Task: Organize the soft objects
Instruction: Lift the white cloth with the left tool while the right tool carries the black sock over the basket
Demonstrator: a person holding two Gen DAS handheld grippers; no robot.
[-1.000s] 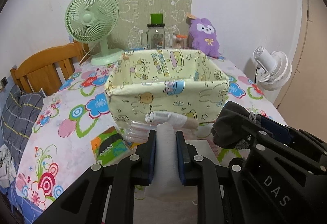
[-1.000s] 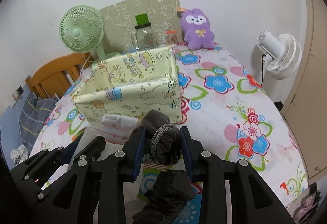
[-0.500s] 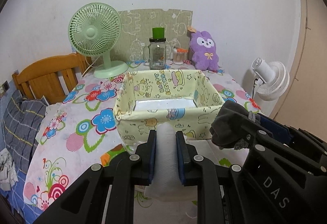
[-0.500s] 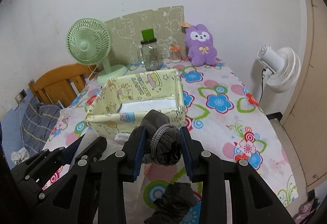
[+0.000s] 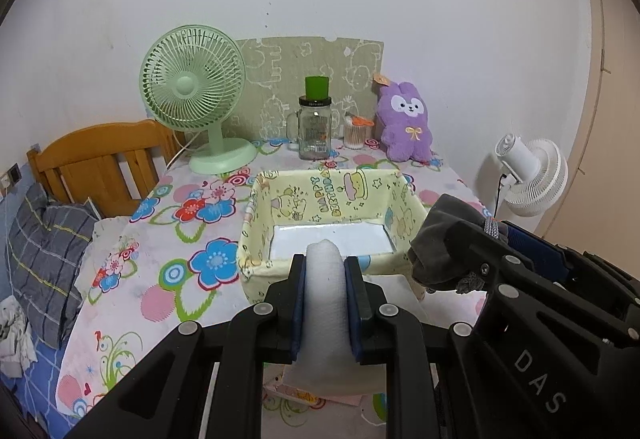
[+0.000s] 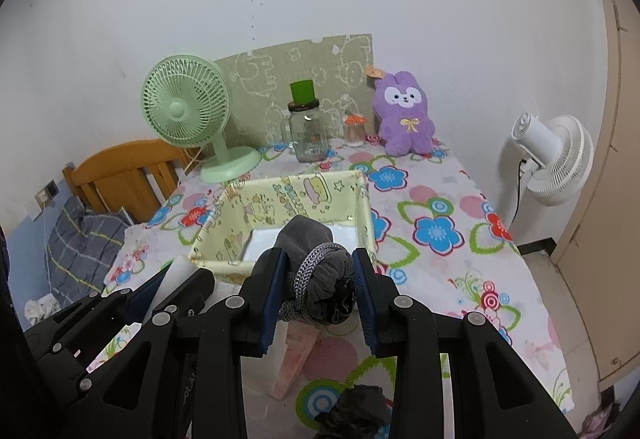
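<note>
**Op A:** I've got both loads up near the bin [image 5: 332,199]. My left gripper [image 5: 325,303] is pinched tight on the white cloth [image 5: 325,291], and the right gripper [image 6: 316,291] is clamped on the grey roll [image 6: 320,267], its jaws only as far apart as that bundle is thick.

**Op B:** Where's the bin from you?

**Op A:** Just ahead and below, on the flowered table [image 6: 440,207]. Its white floor looks bare from here. I'd carry each piece past the near rim before letting go, then lower it (the walls look like thin fabric over card, so a nudge could fold them).

**Op B:** Anything tricky in the loads?

**Op A:** The cloth is a soft folded pad with a fine ribbed weave, and its tail hangs limp under the jaws, so I'd clear the rim generously. The grey roll is a plush knit wound into a ball, with a lighter ribbed cuff wrapped around it. It should drop compactly.
</note>
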